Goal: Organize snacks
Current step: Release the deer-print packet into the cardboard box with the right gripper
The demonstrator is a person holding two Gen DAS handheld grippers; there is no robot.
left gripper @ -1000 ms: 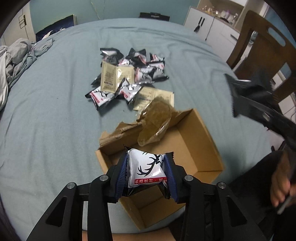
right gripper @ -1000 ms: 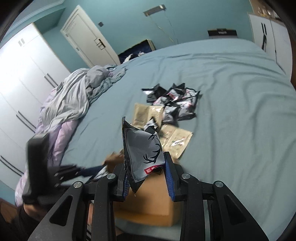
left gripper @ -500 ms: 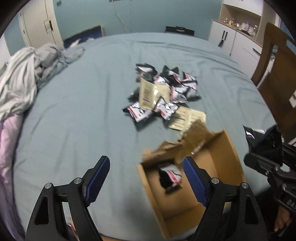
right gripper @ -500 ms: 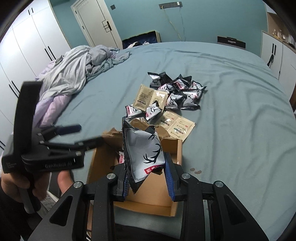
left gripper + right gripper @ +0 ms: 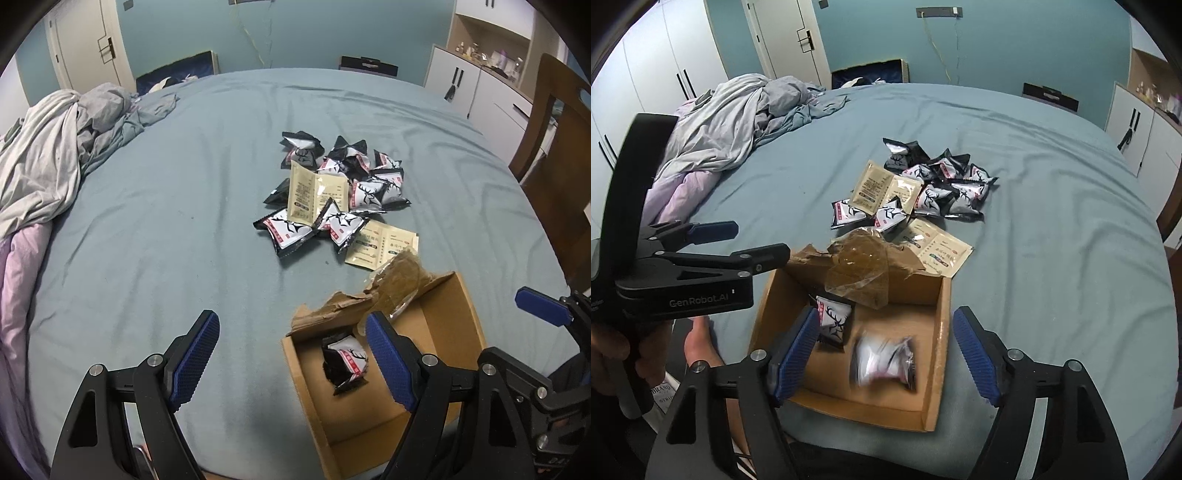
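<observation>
Left wrist view, from left to right: a rumpled grey duvet [image 5: 48, 162] lies heaped at the edge of a blue-sheeted bed [image 5: 166, 229], and the left gripper [image 5: 291, 354] hangs over the sheet with its jaws wide apart and nothing between them. Mid-bed lies a pile of snack packets [image 5: 340, 192], black-and-white deer-print pouches mixed with flat beige sachets [image 5: 314, 192]. Nearer the camera sits an open cardboard box [image 5: 461, 332] with a torn flap and a crumpled piece of clear brown tape. One deer-print packet [image 5: 345, 363] lies inside, at the box's left end. A blue pad of the right gripper [image 5: 541, 310] shows at the far right, beside a wooden chair [image 5: 554, 177].

Right wrist view, same order: a person's hand [image 5: 609, 354] grips the handle of the left gripper [image 5: 750, 240], its two fingers spread and empty above the box's left rim. The right gripper [image 5: 884, 350] points down over the cardboard box [image 5: 942, 332], its jaws opening, with nothing pressed between the pads. In the box the first deer-print packet [image 5: 833, 317] leans against the left wall, and a second packet [image 5: 882, 363], motion-blurred, sits mid-floor just beside it. Beyond the box, the remaining snack packets [image 5: 938, 184] stay heaped on the bed [image 5: 1052, 221].
</observation>
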